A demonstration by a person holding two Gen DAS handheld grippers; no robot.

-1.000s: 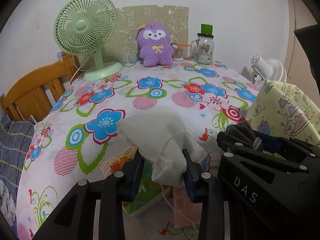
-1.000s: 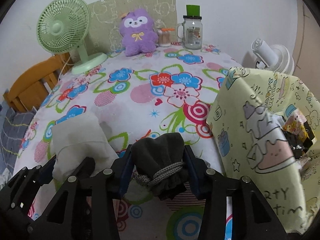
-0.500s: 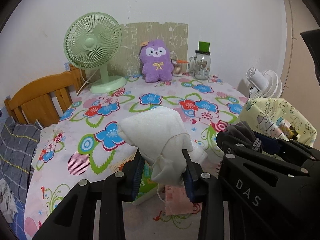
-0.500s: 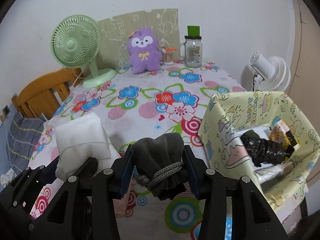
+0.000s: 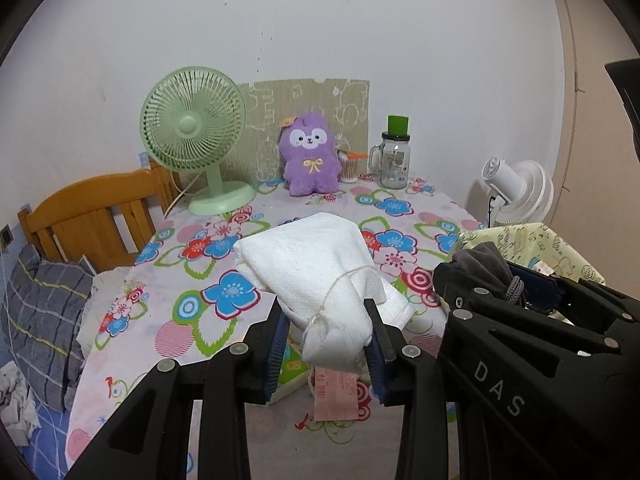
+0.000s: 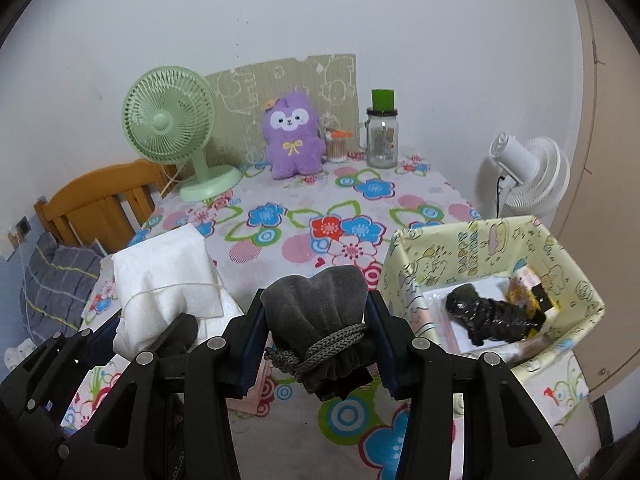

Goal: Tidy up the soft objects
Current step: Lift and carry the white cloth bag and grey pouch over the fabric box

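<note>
Raised clear of the floral table [image 6: 304,240]: white pouch [image 5: 320,276] clamped in left gripper [image 5: 326,344], grey pouch [image 6: 320,320] in right gripper [image 6: 318,344]. Best carried level over yellow box [image 6: 576,276] before releasing.

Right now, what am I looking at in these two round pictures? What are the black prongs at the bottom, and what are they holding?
There is no robot. A person holds a two-fingered gripping tool in each hand, and a wide-angle camera on each tool looks forward along its fingers, hence the round pictures. One picture comes from the left tool, shut on a white pouch tied with string. The other comes from the right tool, shut on a grey pouch tied with cord. Both pouches are held above a table with a flowered cloth. At its far end stand a green fan, a purple plush and a jar. At the right is a yellow box, open on top, with some items already inside.
</note>
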